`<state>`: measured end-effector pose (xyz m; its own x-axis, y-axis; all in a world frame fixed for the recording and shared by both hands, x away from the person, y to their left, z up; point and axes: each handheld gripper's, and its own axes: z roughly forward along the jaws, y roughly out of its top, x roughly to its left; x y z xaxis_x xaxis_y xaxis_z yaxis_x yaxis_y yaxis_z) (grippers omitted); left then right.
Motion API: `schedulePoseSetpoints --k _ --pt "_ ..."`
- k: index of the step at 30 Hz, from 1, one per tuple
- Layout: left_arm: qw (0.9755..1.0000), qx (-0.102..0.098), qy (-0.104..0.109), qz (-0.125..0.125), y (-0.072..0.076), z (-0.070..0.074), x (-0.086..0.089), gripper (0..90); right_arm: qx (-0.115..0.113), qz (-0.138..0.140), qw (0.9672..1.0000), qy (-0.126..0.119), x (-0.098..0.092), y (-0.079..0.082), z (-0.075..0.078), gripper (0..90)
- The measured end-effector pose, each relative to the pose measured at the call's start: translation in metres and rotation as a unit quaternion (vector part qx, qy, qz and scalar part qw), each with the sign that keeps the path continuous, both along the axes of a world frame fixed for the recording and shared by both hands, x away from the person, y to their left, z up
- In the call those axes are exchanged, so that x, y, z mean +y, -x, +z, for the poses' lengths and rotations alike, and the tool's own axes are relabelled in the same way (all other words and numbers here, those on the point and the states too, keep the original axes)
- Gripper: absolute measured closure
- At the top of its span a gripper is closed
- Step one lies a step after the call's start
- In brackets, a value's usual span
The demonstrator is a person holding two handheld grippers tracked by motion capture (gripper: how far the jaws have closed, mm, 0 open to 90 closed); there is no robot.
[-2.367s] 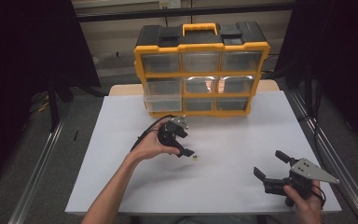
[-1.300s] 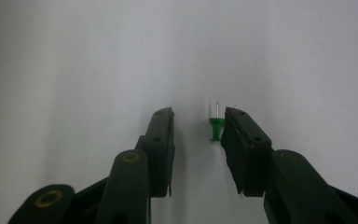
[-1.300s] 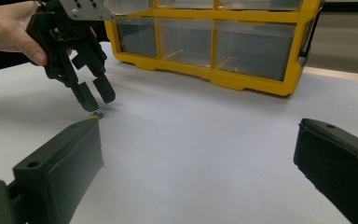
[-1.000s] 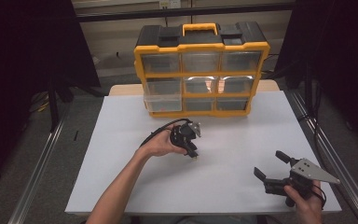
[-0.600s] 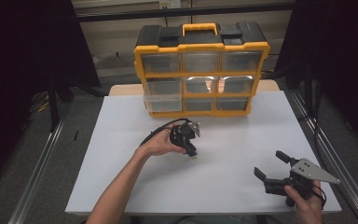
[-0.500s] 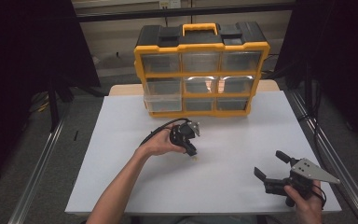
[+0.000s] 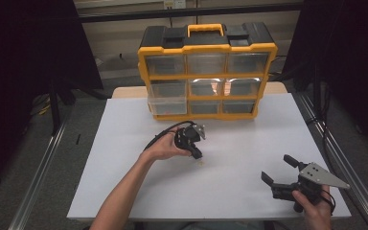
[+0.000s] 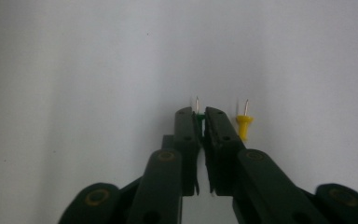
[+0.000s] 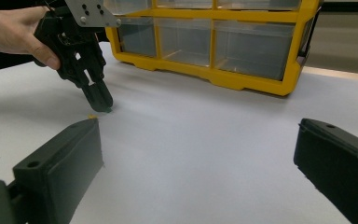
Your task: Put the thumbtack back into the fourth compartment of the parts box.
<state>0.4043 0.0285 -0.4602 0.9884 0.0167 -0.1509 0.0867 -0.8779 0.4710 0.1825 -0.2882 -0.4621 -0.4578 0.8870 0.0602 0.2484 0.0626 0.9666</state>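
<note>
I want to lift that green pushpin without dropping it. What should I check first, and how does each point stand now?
1. Left gripper jaws closed on the green pushpin: ok; they have just been closing.
2. Grip firm enough to lift: cannot tell.
3. Yellow pushpin apart from the jaws: ok, it stands beside them.
4. Right gripper out of the way: ok, open near the table edge.
5. A drawer of the yellow organizer open to receive it: ok, lower-left drawer juts out.
</note>
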Motion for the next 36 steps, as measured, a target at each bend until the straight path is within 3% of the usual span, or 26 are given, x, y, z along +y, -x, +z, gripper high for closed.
schedulePoseSetpoints --k 9,15,24,28,29,31,36 --pt "1.0000 0.004 0.001 -0.007 -0.003 0.001 0.002 85.8 -0.001 -0.001 1.0000 0.001 0.000 0.000 0.000 0.8" --pt "0.9999 0.010 0.009 0.003 -0.003 0.000 0.005 85.9 0.000 -0.001 1.0000 0.001 0.000 0.000 0.000 0.8" --pt "0.9989 -0.001 0.043 0.018 -0.002 0.008 0.013 85.9 -0.002 -0.001 1.0000 0.001 0.000 0.000 0.000 0.8" --pt "0.9987 0.006 0.050 0.008 -0.001 0.016 0.015 85.9 -0.001 -0.001 1.0000 0.000 0.000 0.000 0.000 0.8" --pt "0.9983 -0.004 0.057 0.015 0.001 0.017 0.015 85.9 -0.001 -0.002 1.0000 0.001 0.000 0.000 0.000 0.8" --pt "0.9982 0.002 0.060 0.009 0.001 0.022 0.016 85.9 -0.002 -0.002 1.0000 0.001 0.000 0.000 0.000 0.9" --pt "0.9965 -0.010 0.081 0.019 0.002 0.034 0.024 85.9 -0.003 -0.001 1.0000 0.000 0.000 0.000 0.000 0.8"
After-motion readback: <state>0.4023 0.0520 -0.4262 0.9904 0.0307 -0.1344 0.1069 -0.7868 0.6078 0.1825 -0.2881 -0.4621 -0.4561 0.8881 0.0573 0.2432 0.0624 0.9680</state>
